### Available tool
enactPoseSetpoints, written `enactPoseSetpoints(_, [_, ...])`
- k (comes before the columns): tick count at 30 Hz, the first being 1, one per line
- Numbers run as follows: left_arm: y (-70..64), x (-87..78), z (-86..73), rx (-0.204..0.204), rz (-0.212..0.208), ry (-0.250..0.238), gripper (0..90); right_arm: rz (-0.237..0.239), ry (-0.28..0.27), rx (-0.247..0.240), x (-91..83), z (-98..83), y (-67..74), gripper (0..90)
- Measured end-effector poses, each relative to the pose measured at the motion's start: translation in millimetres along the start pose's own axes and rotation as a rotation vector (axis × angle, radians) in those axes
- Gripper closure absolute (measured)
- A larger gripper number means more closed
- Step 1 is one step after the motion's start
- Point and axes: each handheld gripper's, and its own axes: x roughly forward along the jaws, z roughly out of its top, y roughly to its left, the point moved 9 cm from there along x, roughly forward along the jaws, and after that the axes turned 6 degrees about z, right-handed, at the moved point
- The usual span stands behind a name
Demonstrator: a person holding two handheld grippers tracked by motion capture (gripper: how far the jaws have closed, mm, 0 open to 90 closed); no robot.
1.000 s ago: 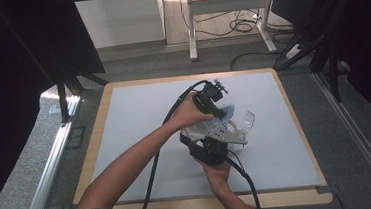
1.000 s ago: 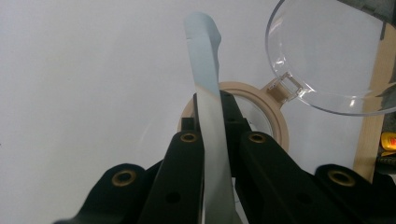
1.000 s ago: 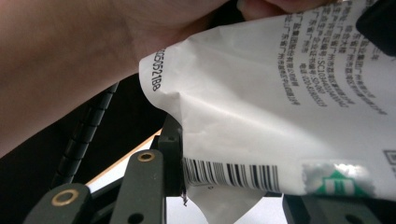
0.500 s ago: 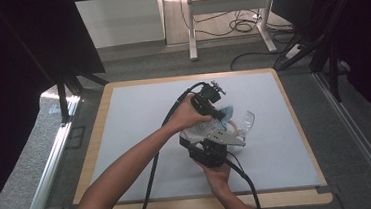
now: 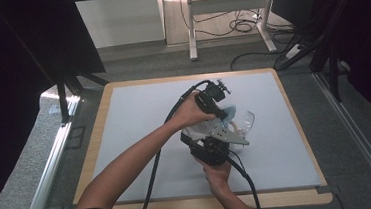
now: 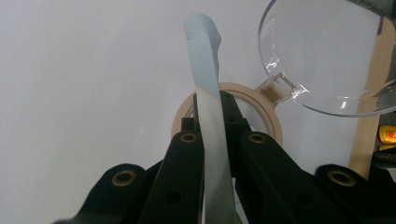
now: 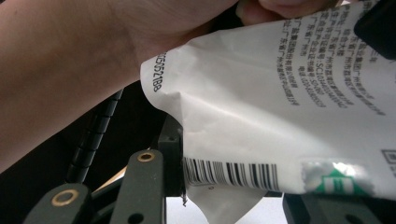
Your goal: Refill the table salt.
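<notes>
the right gripper (image 5: pixel 211 141) stays clamped on the packet (image 7: pixel 280 116) and the left gripper (image 5: pixel 223 112) clenched on its top edge over the mat (image 5: pixel 139 113), nothing shifted, so tearing seems due.

Black gripper (image 6: pixel 212 135) jaws — brass-ringed screws, black cables.

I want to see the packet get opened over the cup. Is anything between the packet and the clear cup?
Nothing visible is. In the left gripper view the packet's pinched edge rises between the shut jaws, and the clear cup lies open on its side just beyond, with bare table between them.
</notes>
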Motion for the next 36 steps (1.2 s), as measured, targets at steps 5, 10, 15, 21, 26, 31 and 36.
enactPoseSetpoints(5, [0.4,-0.4,0.5,0.006,0.003,0.007,89.9,0.002,-0.007,0.009,0.6,1.4,0.5,62.8])
enactPoseSetpoints(10, [0.2,0.7,1.2,0.005,0.003,0.008,89.9,0.003,-0.011,0.018,0.2,2.3,-0.5,62.8])
enactPoseSetpoints(15, [0.4,1.4,1.4,0.006,0.004,0.010,89.9,0.006,-0.012,0.028,0.2,2.5,-0.9,62.8])
enactPoseSetpoints(21, [0.7,1.4,1.4,0.008,0.007,0.012,89.9,0.009,-0.016,0.035,0.3,2.8,-1.0,62.9])
enactPoseSetpoints(26, [0.9,1.6,1.5,0.006,0.007,0.012,89.9,0.011,-0.014,0.032,0.2,2.8,-1.3,62.9])
enactPoseSetpoints(31, [1.0,2.2,1.0,0.005,0.004,0.008,89.9,0.011,-0.011,0.028,0.3,2.3,-1.7,62.8])
enactPoseSetpoints(36, [3.4,0.5,-1.8,-0.003,0.001,-0.002,89.8,0.012,-0.003,0.009,1.5,0.1,-1.2,62.8])
